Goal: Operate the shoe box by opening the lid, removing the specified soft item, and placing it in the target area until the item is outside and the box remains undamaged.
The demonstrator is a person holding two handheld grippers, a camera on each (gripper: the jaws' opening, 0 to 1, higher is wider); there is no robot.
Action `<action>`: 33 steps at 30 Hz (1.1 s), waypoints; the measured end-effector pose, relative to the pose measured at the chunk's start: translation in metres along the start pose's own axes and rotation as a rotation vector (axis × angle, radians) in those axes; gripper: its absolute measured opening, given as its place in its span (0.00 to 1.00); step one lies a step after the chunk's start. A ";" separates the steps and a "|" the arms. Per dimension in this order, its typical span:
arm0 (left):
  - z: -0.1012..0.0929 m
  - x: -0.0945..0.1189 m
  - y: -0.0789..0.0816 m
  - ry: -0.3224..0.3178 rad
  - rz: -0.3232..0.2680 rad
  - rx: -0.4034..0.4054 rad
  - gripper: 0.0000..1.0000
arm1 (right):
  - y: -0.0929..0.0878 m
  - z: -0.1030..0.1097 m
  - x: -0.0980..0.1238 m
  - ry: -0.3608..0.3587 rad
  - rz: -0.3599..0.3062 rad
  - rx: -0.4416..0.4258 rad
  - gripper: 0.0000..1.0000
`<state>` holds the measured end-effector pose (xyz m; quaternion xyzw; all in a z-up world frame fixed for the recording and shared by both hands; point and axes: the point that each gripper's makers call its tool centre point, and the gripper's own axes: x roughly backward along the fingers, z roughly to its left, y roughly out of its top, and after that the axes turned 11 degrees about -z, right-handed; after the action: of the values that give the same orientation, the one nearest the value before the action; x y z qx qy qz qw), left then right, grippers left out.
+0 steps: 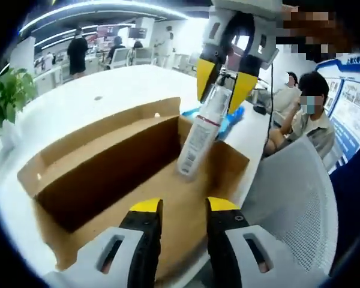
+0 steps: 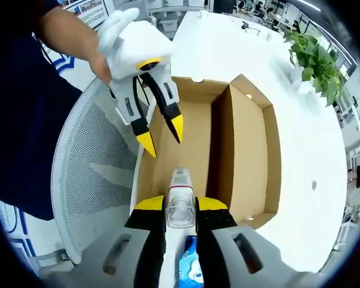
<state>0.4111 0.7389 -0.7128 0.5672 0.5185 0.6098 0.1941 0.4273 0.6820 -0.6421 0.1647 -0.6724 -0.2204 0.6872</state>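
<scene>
Box [image 1: 108, 162] of brown cardboard is lying open on a white table [image 1: 96, 96], its lid folded back flat beside the tray. In the left gripper view, the box is filling the middle of the picture, and its inside is looking bare and brown.

Above the box, the right gripper [image 1: 227, 90] is reaching down from the top of that view. Its yellow-tipped jaws are closing on a white tube [image 1: 199, 137], pinching it at its upper end. The tube is hanging tilted over the box's far corner, its lower end just above the cardboard rim. A blue pack [image 1: 228, 120] is lying on the table just beyond the box, behind the tube.

The left gripper [image 1: 185, 207] is rising from the bottom of its own view, over the box's near edge. Its jaws are standing apart with nothing between them.

In the right gripper view, the right gripper [image 2: 180, 207] is clamping the tube [image 2: 180, 207] between its jaws, with the tube pointing out over the box [image 2: 246, 156]. The left gripper [image 2: 162, 135] is hovering over the box's left wall, jaws spread, held by a person's hand [image 2: 99, 63]. The blue pack [image 2: 192, 264] is peeking out below the tube.

A white mesh chair [image 2: 93, 180] is standing beside the box, off the table's edge. A green plant [image 2: 315, 57] is sitting on the table well beyond the box.
</scene>
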 end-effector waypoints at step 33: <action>-0.014 -0.020 0.051 -0.172 -0.200 -0.278 0.19 | 0.036 0.012 0.014 0.079 -0.116 0.137 0.16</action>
<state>0.4221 0.6965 -0.6768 0.5307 0.4645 0.6024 0.3737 0.4183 0.7063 -0.6109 0.2587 -0.6475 -0.2065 0.6864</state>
